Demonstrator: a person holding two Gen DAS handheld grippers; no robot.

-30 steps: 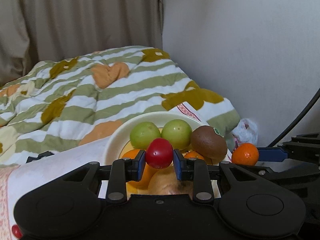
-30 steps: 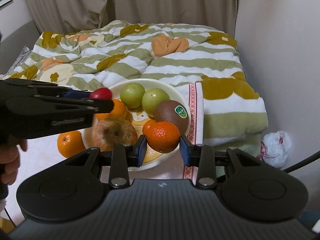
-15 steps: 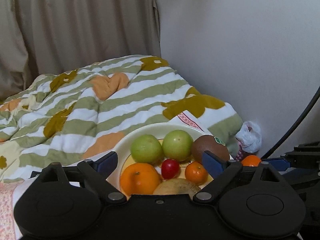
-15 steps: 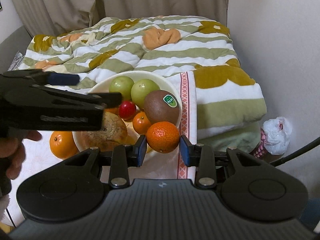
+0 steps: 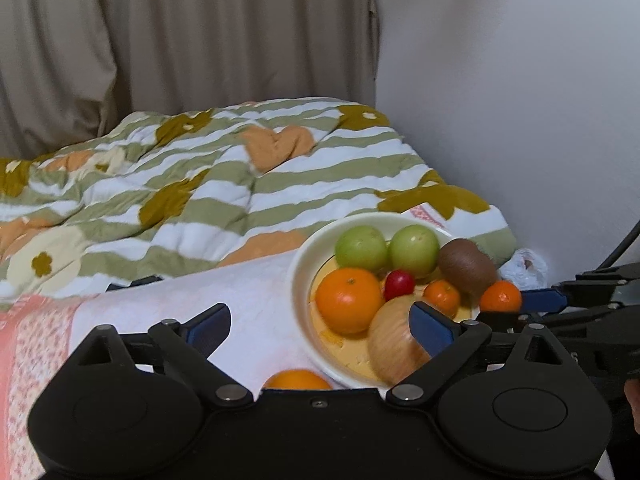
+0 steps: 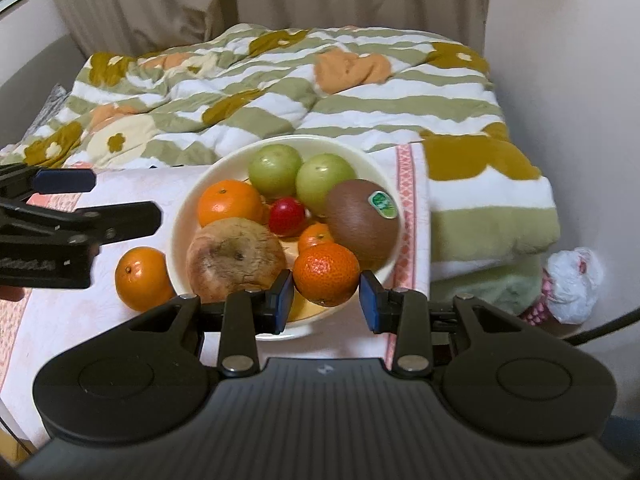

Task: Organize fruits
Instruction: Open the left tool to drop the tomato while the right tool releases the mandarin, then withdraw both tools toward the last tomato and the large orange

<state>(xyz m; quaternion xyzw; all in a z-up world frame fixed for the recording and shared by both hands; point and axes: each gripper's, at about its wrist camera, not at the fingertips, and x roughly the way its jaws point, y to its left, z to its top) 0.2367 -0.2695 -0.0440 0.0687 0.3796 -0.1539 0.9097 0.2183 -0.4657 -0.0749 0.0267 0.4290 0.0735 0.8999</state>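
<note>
Right wrist view: the right gripper (image 6: 326, 298) pinches a small mandarin (image 6: 326, 274) between its 2 blue pads, over the bowl's near rim at about 6 o'clock. The cream bowl (image 6: 180, 216) sits on a pale patterned cloth (image 6: 60, 320) spread over a striped quilt (image 6: 280, 92). Inside the bowl, 2 green fruits (image 6: 275, 174) lie side by side at 12 o'clock, a large orange (image 6: 230, 203) at 9 o'clock, a brown kiwi (image 6: 362, 218) with a green sticker at 3 o'clock, a small red fruit (image 6: 286, 216) at the centre, a tiny mandarin (image 6: 316, 237) just below it, and a brownish apple (image 6: 236, 260) at 7 o'clock. Another orange (image 6: 144, 278) rests on the cloth outside the bowl, touching or nearly touching its rim at 8 o'clock. A white plastic bag (image 6: 574, 284) lies by the wall at the far right.

Left wrist view: the left gripper (image 5: 320, 324) has just been opening; its jaws stand wide apart with nothing between them, the right-hand pad in front of the apple and the other over bare cloth, the bowl at its 1 o'clock.
</note>
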